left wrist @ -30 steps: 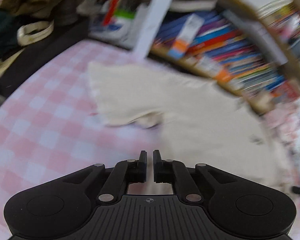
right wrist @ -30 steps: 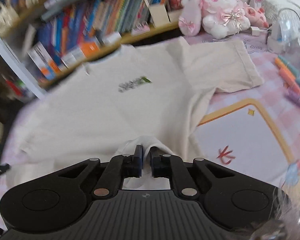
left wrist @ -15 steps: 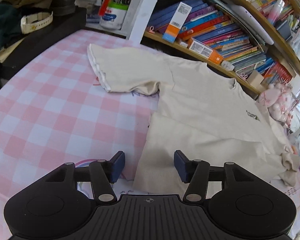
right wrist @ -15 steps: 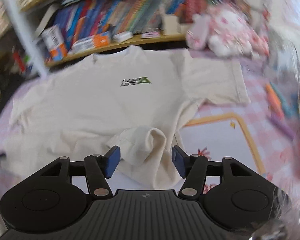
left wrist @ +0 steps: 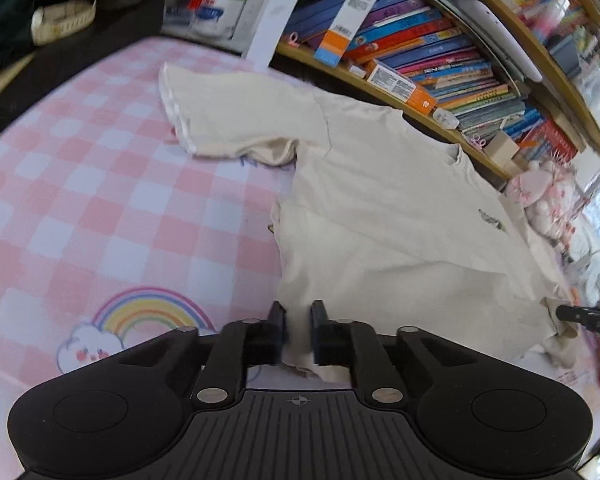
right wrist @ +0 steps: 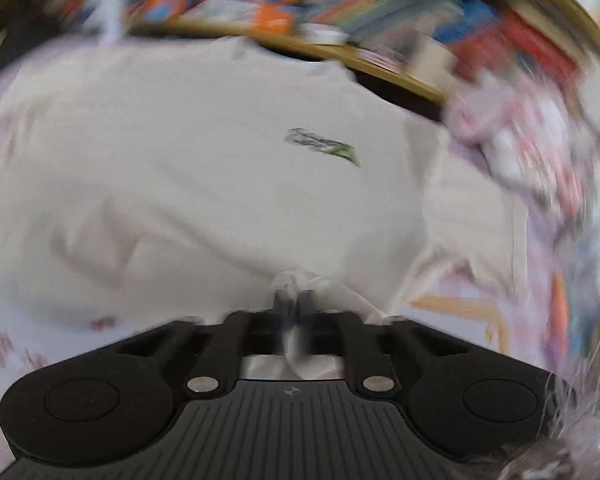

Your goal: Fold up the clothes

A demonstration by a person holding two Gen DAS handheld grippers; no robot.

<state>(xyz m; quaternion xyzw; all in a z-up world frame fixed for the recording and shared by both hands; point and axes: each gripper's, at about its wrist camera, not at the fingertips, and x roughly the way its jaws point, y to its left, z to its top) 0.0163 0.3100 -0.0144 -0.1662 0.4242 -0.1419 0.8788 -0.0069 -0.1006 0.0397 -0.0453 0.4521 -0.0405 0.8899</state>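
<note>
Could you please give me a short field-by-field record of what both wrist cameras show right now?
garment: cream T-shirt, spread front up, small chest logo
surface: pink checked cloth with rainbow print
left gripper: just closed on the shirt's bottom hem
right gripper: just closed on bunched hem fabric
backdrop: bookshelf, pink plush toy
image quality: right wrist view motion-blurred

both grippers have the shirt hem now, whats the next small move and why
Probably lift both hem corners together and carry them toward the collar. The left gripper and right gripper have just closed their jaws on the bottom edge of the cream t-shirt, which lies face up and spread on the pink checked cloth, sleeves out, so a bottom-to-top fold looks ready.
</note>
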